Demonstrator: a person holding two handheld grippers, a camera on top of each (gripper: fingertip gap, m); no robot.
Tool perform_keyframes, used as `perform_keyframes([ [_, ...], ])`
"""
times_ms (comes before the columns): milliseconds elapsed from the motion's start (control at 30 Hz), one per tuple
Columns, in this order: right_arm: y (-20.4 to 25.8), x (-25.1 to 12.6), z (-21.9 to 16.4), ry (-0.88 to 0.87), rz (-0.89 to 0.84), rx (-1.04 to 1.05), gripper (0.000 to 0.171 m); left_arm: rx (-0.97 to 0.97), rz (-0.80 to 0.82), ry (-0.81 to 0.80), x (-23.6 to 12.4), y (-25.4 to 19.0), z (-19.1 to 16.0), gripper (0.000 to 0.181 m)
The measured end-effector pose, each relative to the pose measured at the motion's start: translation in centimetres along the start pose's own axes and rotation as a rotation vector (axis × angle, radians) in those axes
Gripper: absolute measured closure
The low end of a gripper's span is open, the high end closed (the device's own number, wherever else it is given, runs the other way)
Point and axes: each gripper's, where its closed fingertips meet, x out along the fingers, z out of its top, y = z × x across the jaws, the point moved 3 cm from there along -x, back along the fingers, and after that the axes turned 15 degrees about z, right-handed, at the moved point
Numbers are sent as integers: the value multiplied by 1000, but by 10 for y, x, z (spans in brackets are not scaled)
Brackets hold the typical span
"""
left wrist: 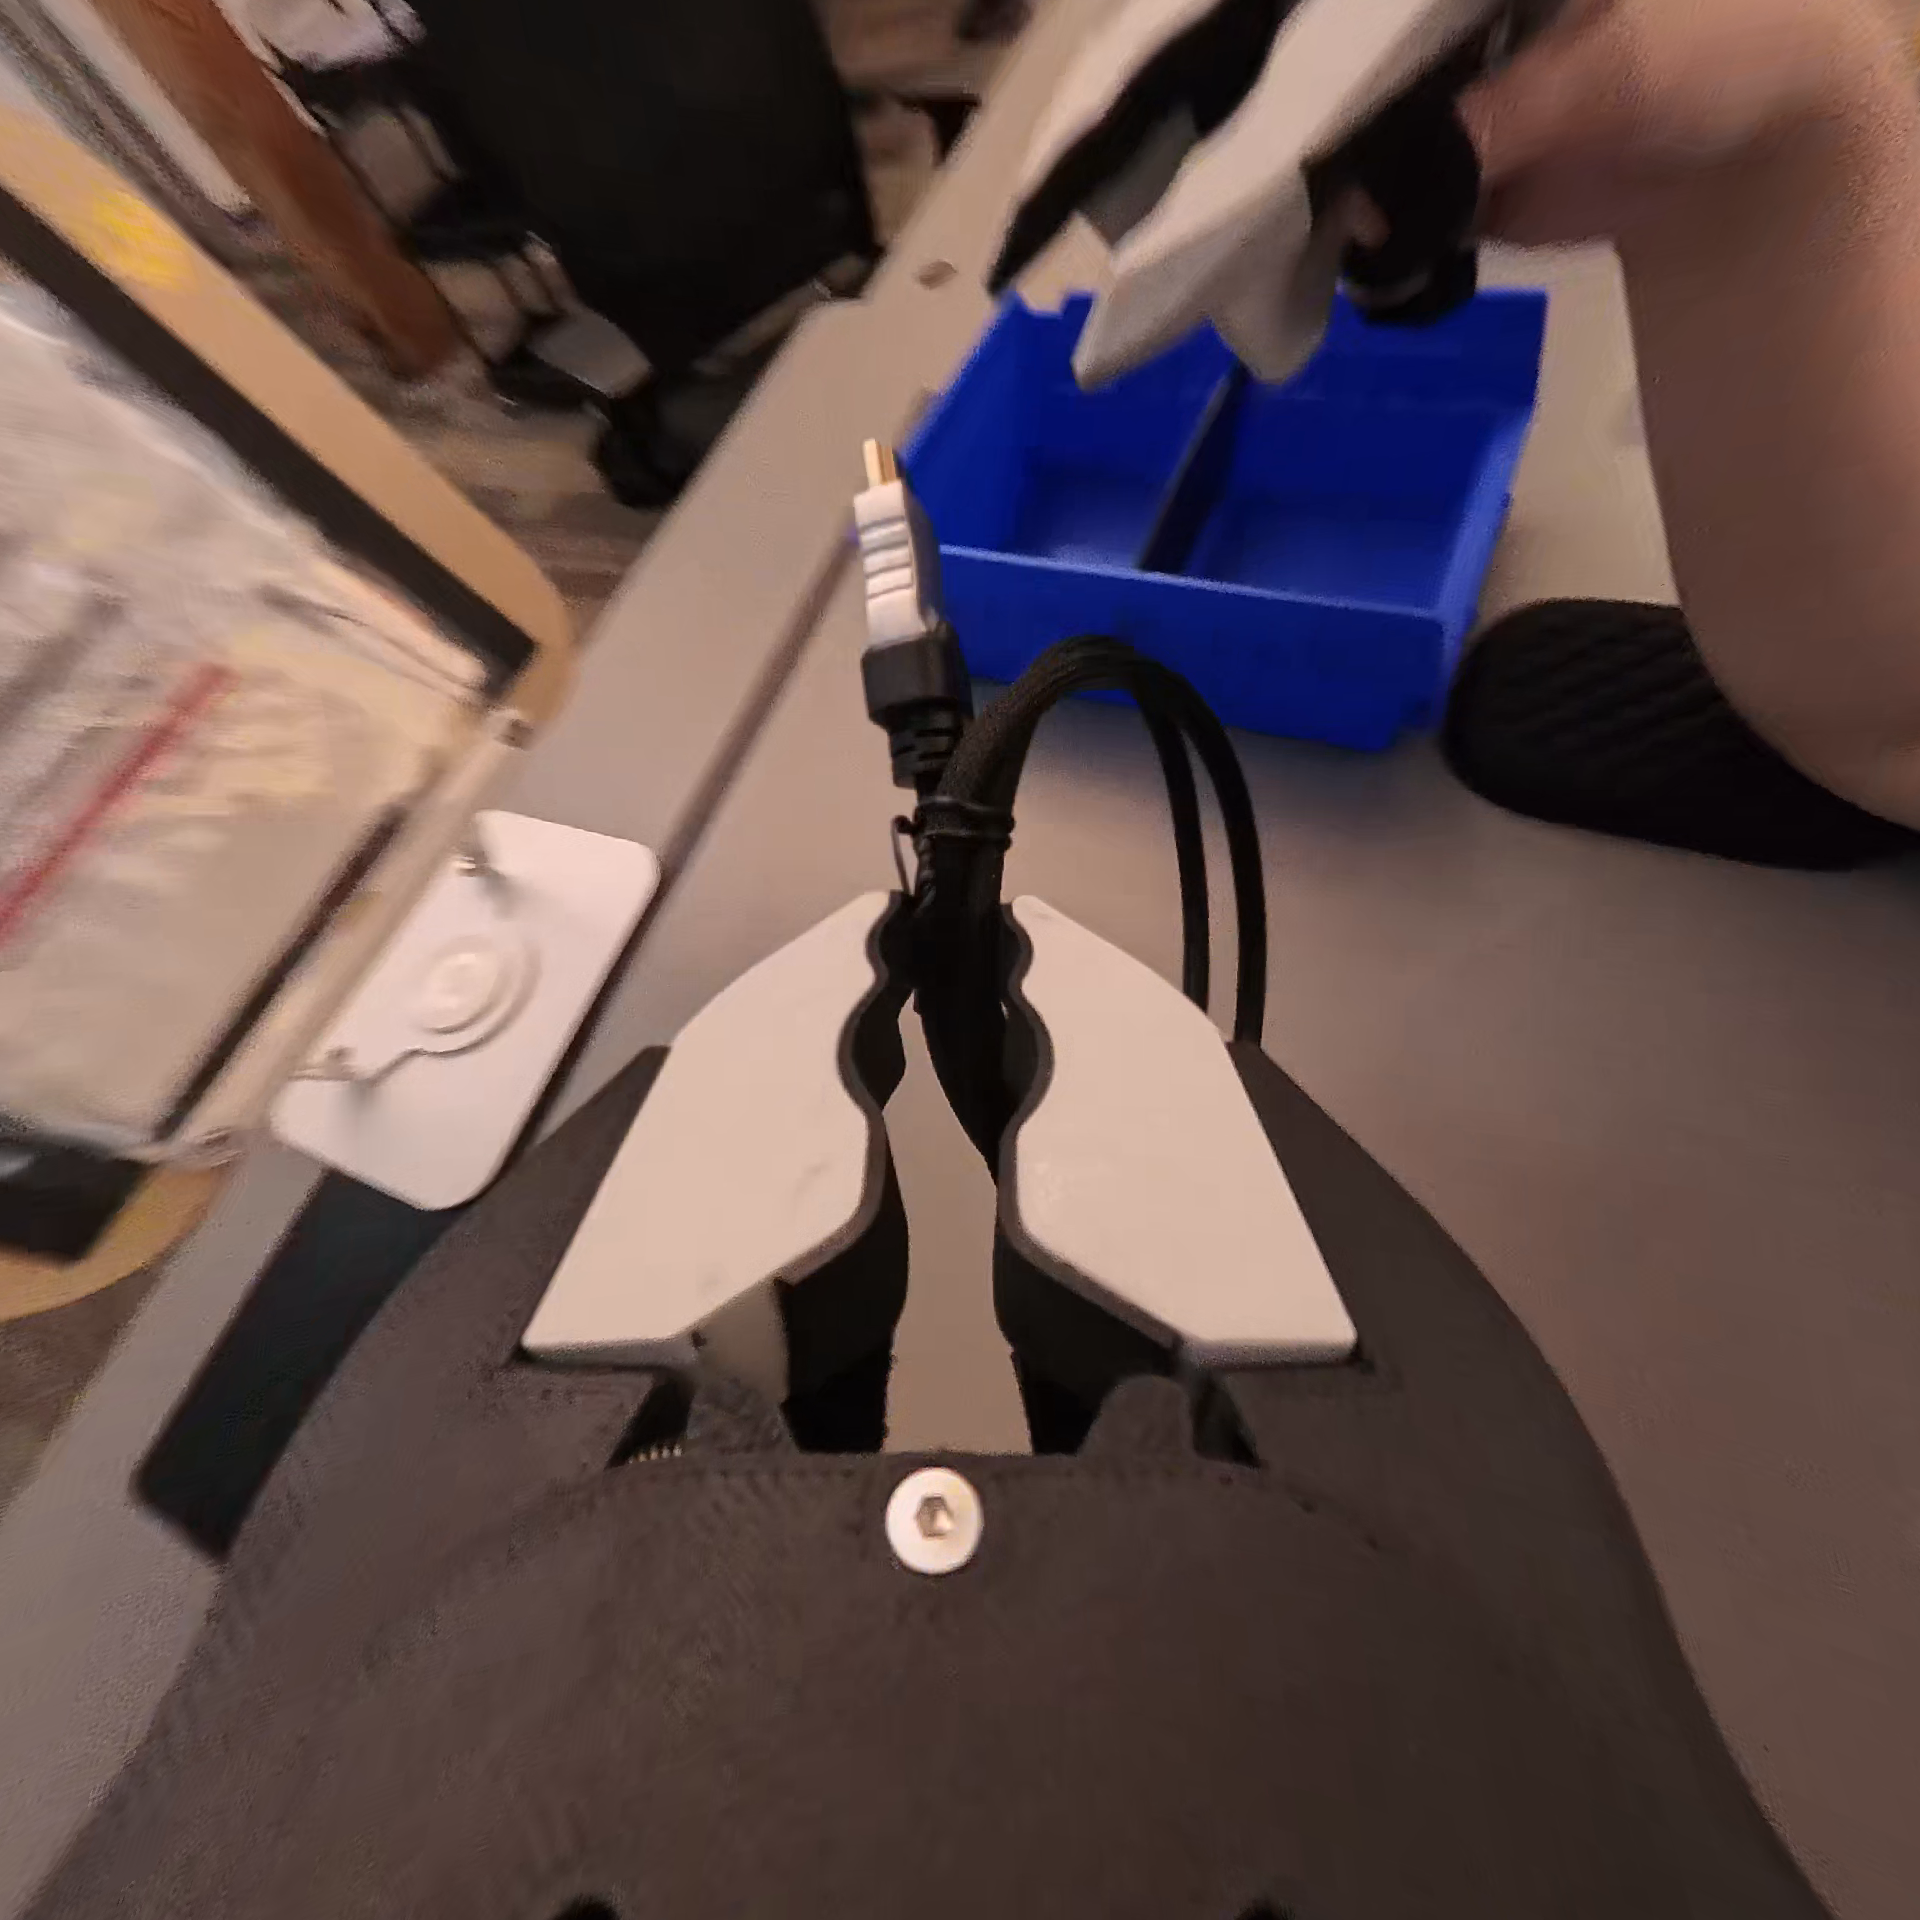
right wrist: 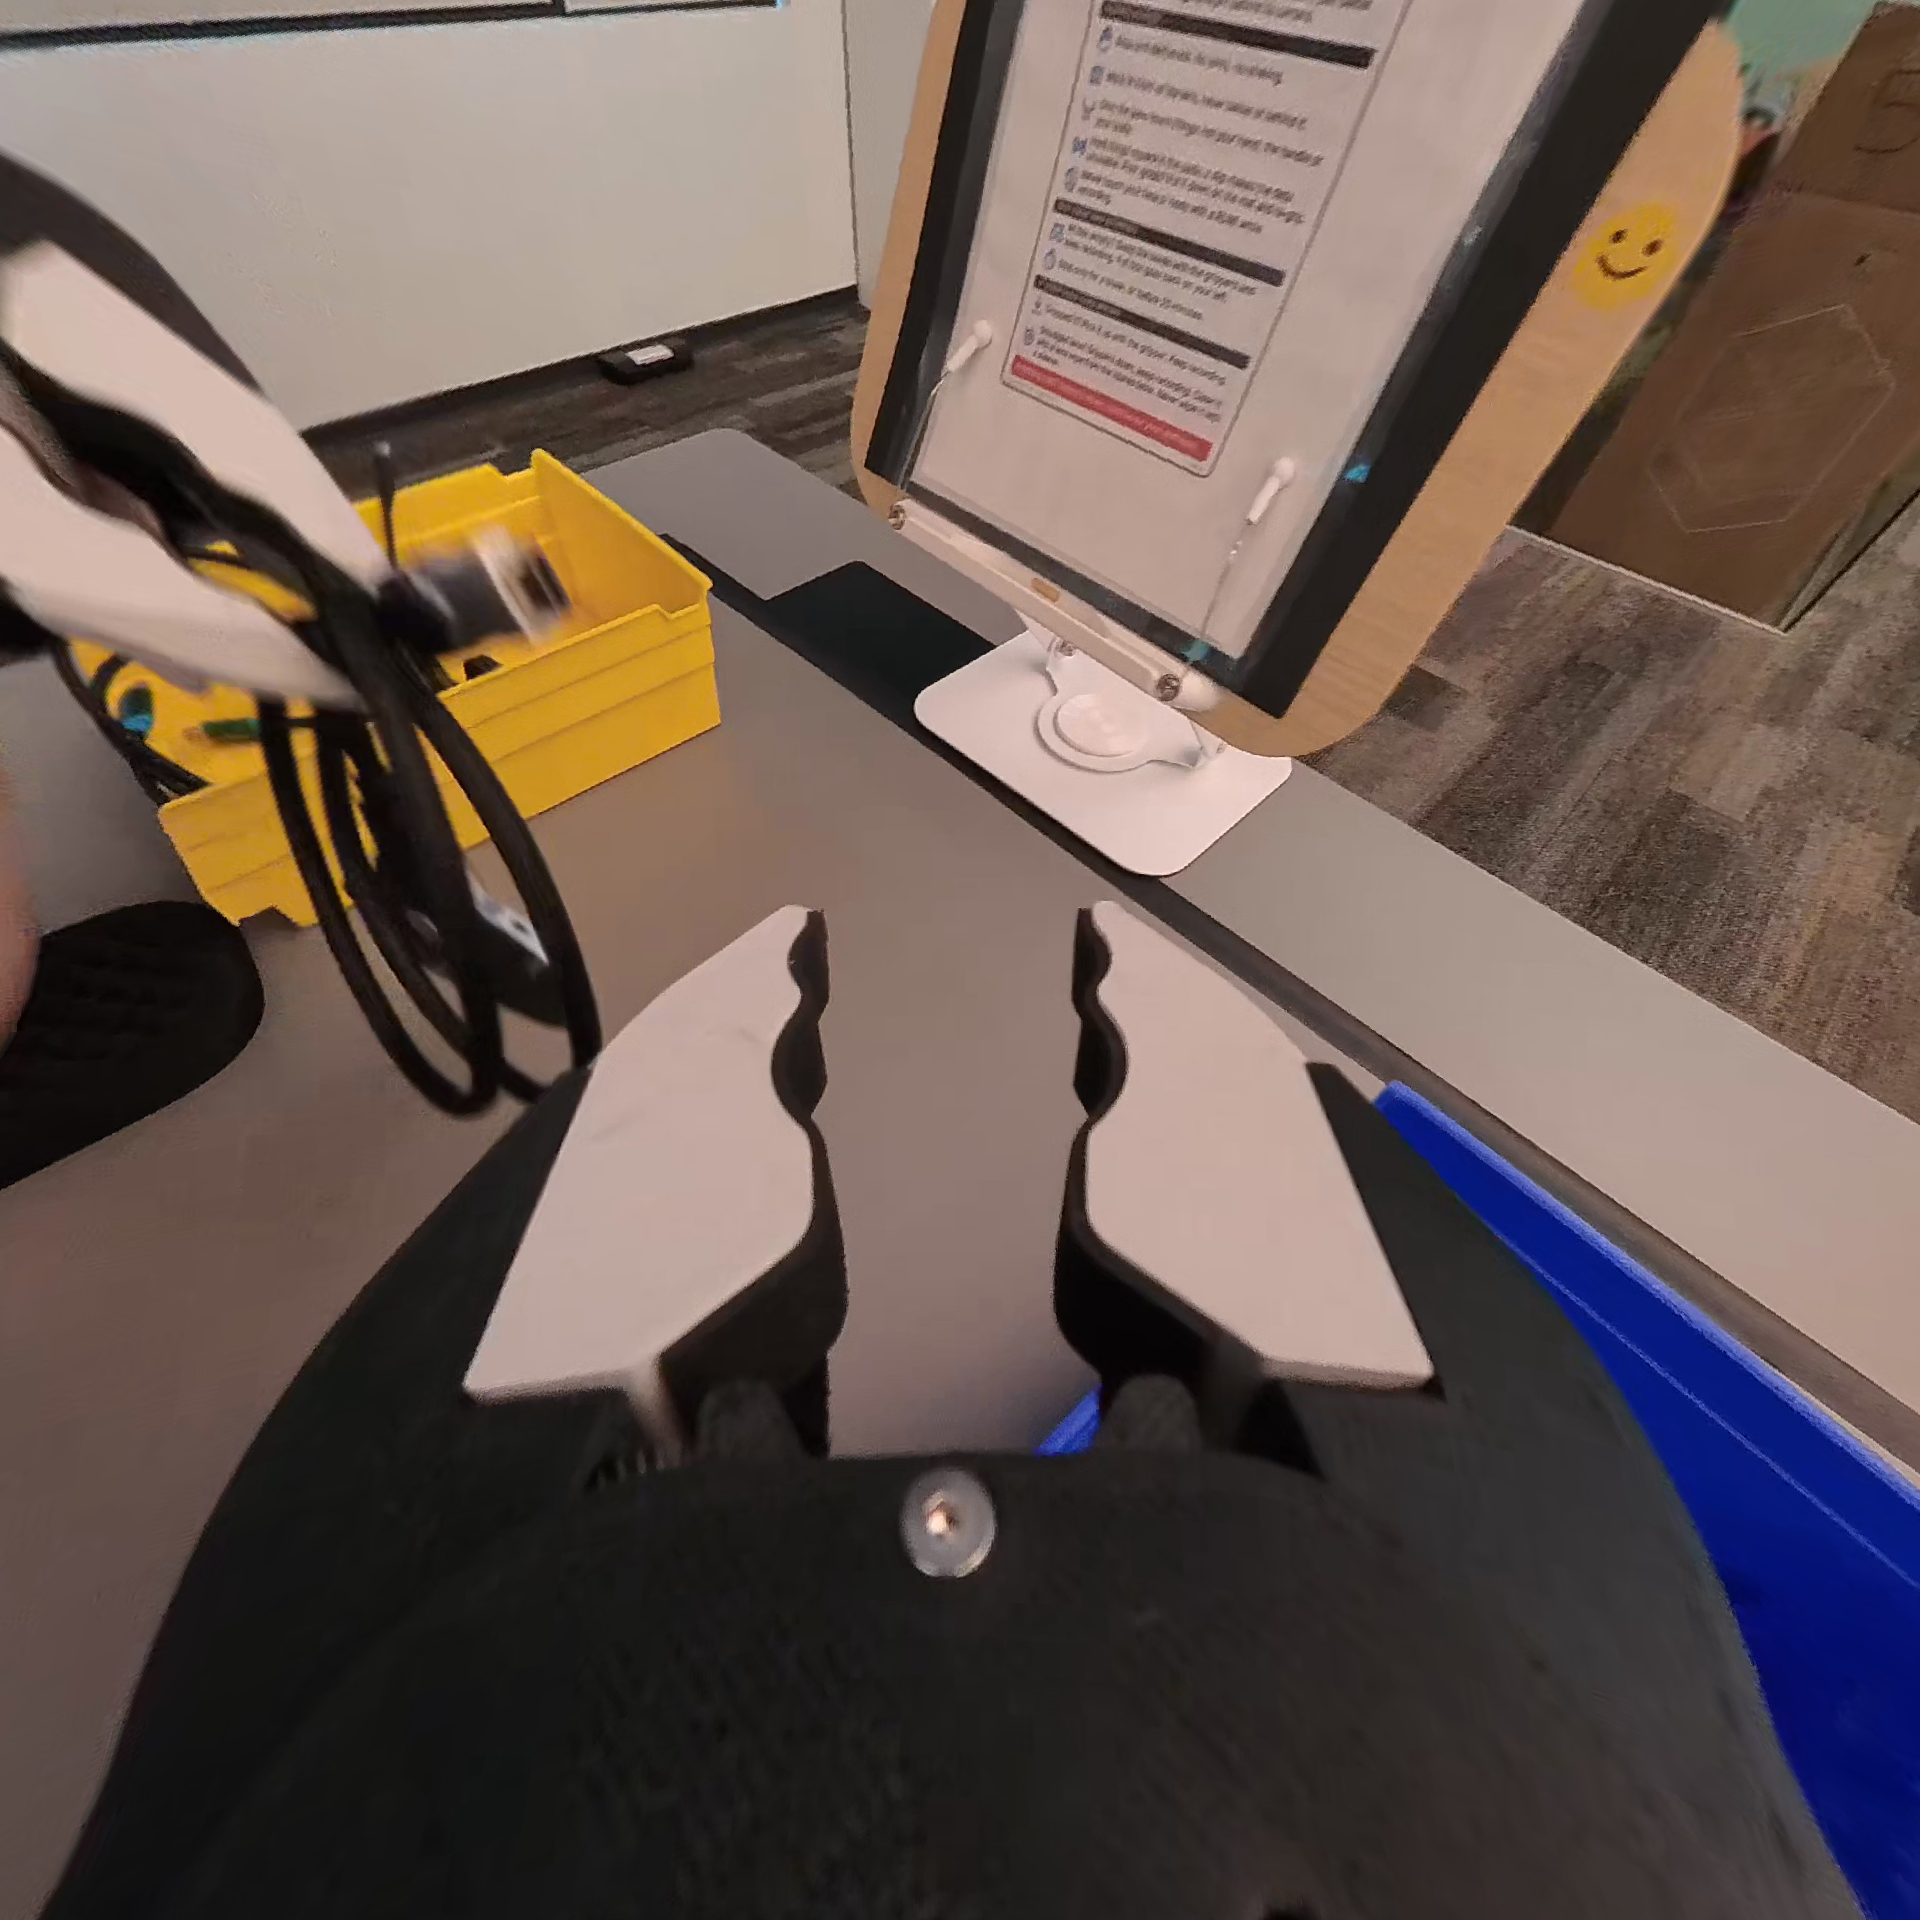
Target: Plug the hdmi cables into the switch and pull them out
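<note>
Cable bundle [left wrist: 961, 873]: black braided HDMI lead, coiled and tied with a thin wire tie, carried clear above the grey surface [left wrist: 1455, 1143]. White-and-black plug [left wrist: 894, 582] with gold tip stands upright above the tie. Loops hang free below, as the right wrist view shows.

Left tool [left wrist: 951, 935]: pressed onto the bundle just under the tie, pinching several strands at once.

Right tool [right wrist: 951, 966]: spread, nothing between the fingers, poised over bare surface.

Switch: not seen in either view.

Blue bin [left wrist: 1226, 582]: two compartments, both seemingly bare, beyond the plug toward the far edge.

Yellow bin [right wrist: 582, 644]: holds further dark cables and connectors, at the left side.

Framed sheet on white stand [right wrist: 1122, 769]: at the far edge.

Black pad [right wrist: 104, 1018]: near edge, left.

Hazards, as judged: grip sits on the coil rather than the plug body, so the plug may wobble or twist during insertion; tied loops limit reach; dangling loops could snag the yellow bin's rim.
</note>
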Motion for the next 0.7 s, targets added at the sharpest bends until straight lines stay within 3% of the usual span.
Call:
perform_keyframes([
  [267,-9,-17,2,-37,-33,13,125,-74,-125,326,94,-25,-60,167],
  [333,-10,-17,1,-31,-35,17,125,-146,-106,317,106,-20,-64,167],
  [433,-14,-14,-2,-7,-54,14,125,-221,24,340,117,0,-74,167],
  [567,-15,-4,-6,23,-45,13,125,-161,294,477,133,32,-111,167],
  [700,-16,7,-11,72,-50,4,125,-136,357,557,150,33,-132,167],
])
